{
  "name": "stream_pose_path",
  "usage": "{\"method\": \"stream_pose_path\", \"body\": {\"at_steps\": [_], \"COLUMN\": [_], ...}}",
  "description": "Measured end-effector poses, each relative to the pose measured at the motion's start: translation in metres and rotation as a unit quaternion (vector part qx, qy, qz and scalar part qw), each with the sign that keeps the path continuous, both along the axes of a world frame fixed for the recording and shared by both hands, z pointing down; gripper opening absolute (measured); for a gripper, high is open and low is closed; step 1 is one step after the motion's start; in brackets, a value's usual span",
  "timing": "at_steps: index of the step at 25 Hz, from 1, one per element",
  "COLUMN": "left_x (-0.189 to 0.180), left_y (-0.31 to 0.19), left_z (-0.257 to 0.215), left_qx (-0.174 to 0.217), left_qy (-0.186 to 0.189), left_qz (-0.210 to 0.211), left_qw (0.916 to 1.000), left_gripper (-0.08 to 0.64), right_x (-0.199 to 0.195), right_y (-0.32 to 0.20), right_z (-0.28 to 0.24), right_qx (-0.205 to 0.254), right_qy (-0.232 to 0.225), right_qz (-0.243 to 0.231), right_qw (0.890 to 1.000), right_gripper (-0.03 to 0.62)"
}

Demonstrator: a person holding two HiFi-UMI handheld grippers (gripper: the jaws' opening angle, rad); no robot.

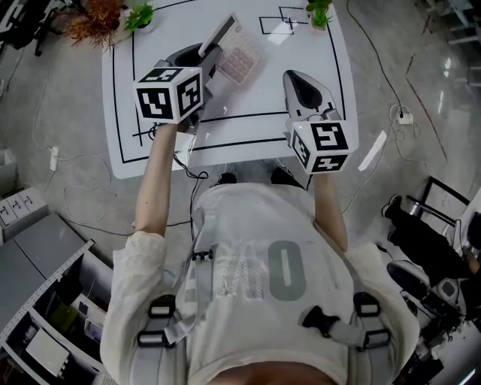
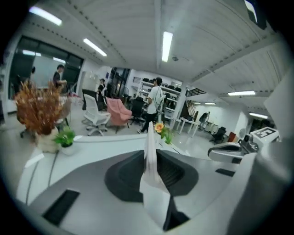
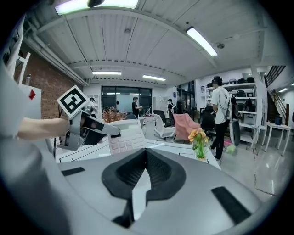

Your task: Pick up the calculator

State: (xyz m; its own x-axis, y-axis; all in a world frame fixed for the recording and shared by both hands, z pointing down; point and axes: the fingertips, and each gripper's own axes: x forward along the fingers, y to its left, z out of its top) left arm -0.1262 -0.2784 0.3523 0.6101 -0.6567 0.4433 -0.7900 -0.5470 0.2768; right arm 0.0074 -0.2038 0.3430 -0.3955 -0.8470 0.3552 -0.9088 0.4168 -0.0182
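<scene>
The calculator (image 1: pixel 239 51), white with pale pink keys, is held tilted in the air above the white table (image 1: pixel 316 53). My left gripper (image 1: pixel 213 59) is shut on its near edge. In the left gripper view the calculator (image 2: pixel 150 158) shows edge-on as a thin white blade between the dark pads (image 2: pixel 124 176). My right gripper (image 1: pixel 295 77) hovers to the right of it, shut, with nothing in it. The right gripper view shows its jaws closed (image 3: pixel 146 153), and beyond them the calculator (image 3: pixel 126 137) in the left gripper (image 3: pixel 109 131).
Black rectangles are marked on the table top. At its far edge stand a dried orange plant (image 1: pixel 94 19), a small green plant (image 1: pixel 139 15) and a flower pot (image 1: pixel 319 13). Cables (image 1: pixel 398 113) lie on the floor. Office chairs and people are in the background.
</scene>
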Motion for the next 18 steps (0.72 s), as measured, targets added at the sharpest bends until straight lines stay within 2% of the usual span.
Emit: {"method": "stream_pose_path", "body": {"at_steps": [3,6,8,11,13,18], "left_x": [-0.023,-0.041,-0.047,-0.055,-0.064,-0.079], "left_y": [0.000,0.002,0.011,0.033,0.047,0.084], "left_z": [-0.042,-0.086,-0.107,-0.126,-0.132,-0.135], "left_qx": [0.077,0.150,0.177,0.200,0.219,0.282], "left_qy": [-0.045,-0.088,-0.092,-0.073,-0.077,-0.130], "left_qz": [-0.059,-0.114,-0.134,-0.166,-0.202,-0.263], "left_qw": [0.9942,0.9781,0.9707,0.9629,0.9513,0.9135], "left_gripper": [0.091,0.091,0.091,0.091,0.091,0.091], "right_x": [-0.012,-0.020,-0.024,-0.030,-0.034,-0.040], "right_y": [-0.008,-0.019,-0.021,-0.020,-0.019,-0.009], "right_z": [-0.021,-0.045,-0.056,-0.069,-0.076,-0.088], "right_qx": [0.032,0.071,0.091,0.108,0.117,0.141], "right_qy": [0.005,0.019,0.023,0.015,0.012,0.013], "right_qz": [-0.015,-0.028,-0.035,-0.046,-0.053,-0.062], "right_qw": [0.999,0.997,0.995,0.993,0.992,0.988], "right_gripper": [0.005,0.005,0.005,0.005,0.005,0.005]}}
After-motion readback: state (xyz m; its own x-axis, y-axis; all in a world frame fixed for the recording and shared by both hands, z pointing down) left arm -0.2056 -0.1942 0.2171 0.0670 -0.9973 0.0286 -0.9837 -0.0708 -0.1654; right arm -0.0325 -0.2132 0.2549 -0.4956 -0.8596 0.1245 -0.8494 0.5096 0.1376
